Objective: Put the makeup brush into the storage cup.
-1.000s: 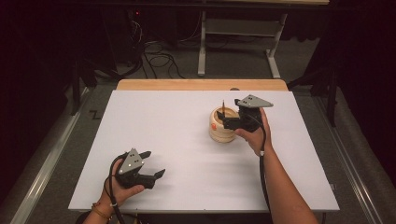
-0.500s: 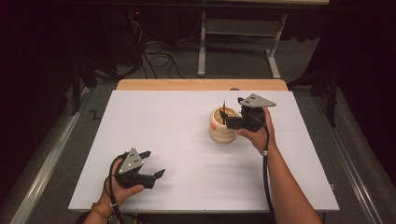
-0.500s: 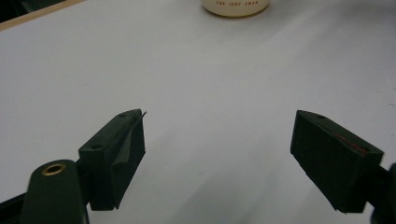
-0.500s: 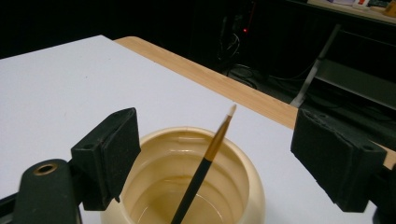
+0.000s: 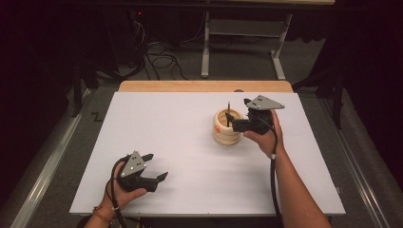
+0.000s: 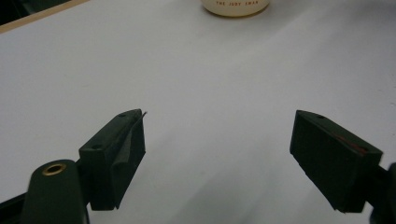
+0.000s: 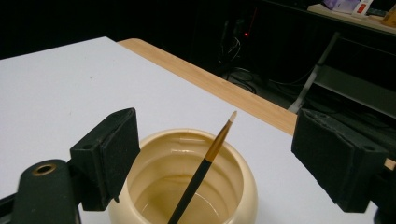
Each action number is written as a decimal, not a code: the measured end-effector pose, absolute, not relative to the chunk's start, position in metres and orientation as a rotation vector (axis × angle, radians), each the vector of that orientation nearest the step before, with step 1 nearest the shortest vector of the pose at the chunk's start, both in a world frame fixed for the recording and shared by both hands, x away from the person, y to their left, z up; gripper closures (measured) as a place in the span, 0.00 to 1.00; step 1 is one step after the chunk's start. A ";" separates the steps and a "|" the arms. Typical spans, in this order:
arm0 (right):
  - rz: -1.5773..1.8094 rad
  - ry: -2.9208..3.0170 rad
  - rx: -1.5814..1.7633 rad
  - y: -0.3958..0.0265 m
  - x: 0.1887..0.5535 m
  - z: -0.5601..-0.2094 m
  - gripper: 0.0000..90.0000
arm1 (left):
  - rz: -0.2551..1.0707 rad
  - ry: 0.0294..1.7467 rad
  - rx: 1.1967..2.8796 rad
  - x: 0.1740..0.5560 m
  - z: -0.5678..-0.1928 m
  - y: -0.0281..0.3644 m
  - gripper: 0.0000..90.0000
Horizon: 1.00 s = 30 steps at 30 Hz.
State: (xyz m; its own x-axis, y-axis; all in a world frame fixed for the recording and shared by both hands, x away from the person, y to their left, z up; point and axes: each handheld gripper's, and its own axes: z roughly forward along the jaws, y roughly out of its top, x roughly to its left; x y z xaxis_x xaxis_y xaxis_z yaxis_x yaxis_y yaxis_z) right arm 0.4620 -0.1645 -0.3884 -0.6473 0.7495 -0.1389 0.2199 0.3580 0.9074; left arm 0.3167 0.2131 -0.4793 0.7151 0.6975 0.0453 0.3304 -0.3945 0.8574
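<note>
The cream jar [image 5: 226,127] stands on the white table [image 5: 166,123], right of centre, with a thin brush [image 5: 228,114] leaning inside it, tip pointing to about one o'clock in the right gripper view. The right gripper [image 5: 234,122] sits just beside the jar at its three o'clock side, jaws spread wide with nothing between them but the brush [image 7: 205,163] and jar mouth [image 7: 187,182] ahead. The left gripper [image 5: 154,171] rests near the table's seven o'clock corner, jaws apart, empty, well apart from the jar. Judged step: brush placed in the jar, release done. The next move calls for drawing the right gripper back without brushing the handle or tipping the jar.
</note>
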 end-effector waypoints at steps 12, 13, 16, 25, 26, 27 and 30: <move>1.235 2.080 0.824 -0.173 0.456 -0.381 0.18 | 0.508 0.785 2.005 0.317 -0.479 0.213 0.21; 1.223 2.081 0.821 -0.174 0.455 -0.380 0.18 | 0.509 0.785 2.005 0.317 -0.479 0.213 0.21; 1.233 2.075 0.814 -0.177 0.453 -0.377 0.18 | 0.508 0.785 2.008 0.317 -0.479 0.213 0.21; 1.212 2.083 0.789 -0.184 0.447 -0.374 0.18 | 0.507 0.784 2.008 0.317 -0.479 0.212 0.21; 1.207 2.084 0.787 -0.185 0.447 -0.374 0.18 | 0.508 0.784 2.009 0.316 -0.479 0.212 0.21; 1.203 2.082 0.788 -0.185 0.446 -0.373 0.18 | 0.508 0.784 2.009 0.316 -0.479 0.212 0.21; 1.191 2.086 0.785 -0.186 0.444 -0.374 0.18 | 0.507 0.784 2.008 0.316 -0.479 0.212 0.21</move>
State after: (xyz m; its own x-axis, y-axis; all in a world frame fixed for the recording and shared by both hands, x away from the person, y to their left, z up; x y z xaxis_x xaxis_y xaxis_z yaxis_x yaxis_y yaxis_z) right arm 0.4435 -0.1863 -0.3738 -0.6414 0.7379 -0.2101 0.1941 0.4210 0.8860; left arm 0.3165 0.2123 -0.4792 0.7155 0.6969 0.0494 0.3304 -0.3998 0.8550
